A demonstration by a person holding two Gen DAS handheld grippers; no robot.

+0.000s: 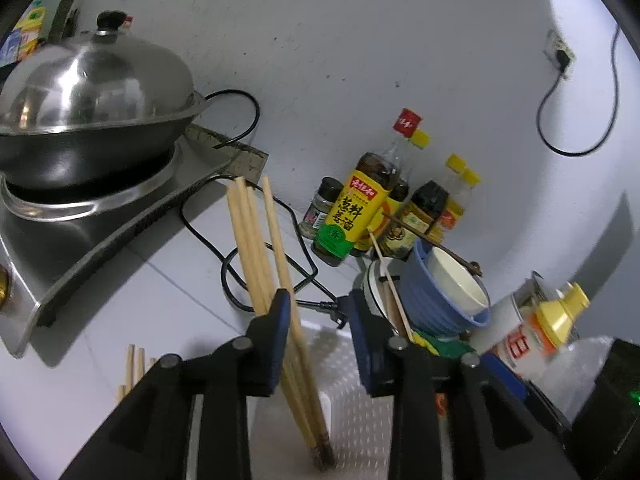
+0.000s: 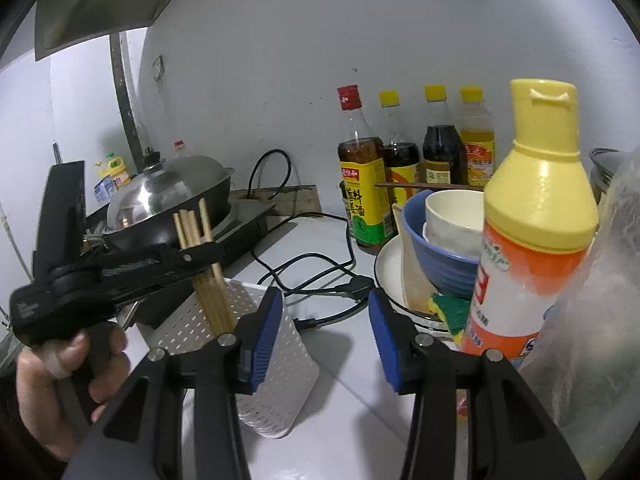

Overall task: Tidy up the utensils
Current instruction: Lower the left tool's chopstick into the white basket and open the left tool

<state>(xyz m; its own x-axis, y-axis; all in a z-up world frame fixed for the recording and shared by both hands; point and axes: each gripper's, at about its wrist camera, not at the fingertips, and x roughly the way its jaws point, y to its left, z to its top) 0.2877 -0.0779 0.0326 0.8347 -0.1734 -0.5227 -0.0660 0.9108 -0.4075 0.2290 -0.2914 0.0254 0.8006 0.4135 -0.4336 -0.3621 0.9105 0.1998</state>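
Leaning against spread left gripper (image 1: 318, 320) inner finger, chopsticks (image 1: 260, 240) stand in holder (image 1: 360, 400)

This is a home kitchen, plain and well used. A lidded wok (image 1: 92, 120) sits on a stove (image 1: 116, 216) under a range hood (image 2: 104, 0), and bottles of cooking wine, sauce and oil (image 2: 416, 160) line a scuffed white wall. Stacked bowls (image 2: 444, 240) on a plate (image 2: 390, 276), a dish-soap bottle (image 2: 532, 220) and a white chopstick holder (image 2: 276, 344) crowd the tiled counter (image 1: 120, 300).
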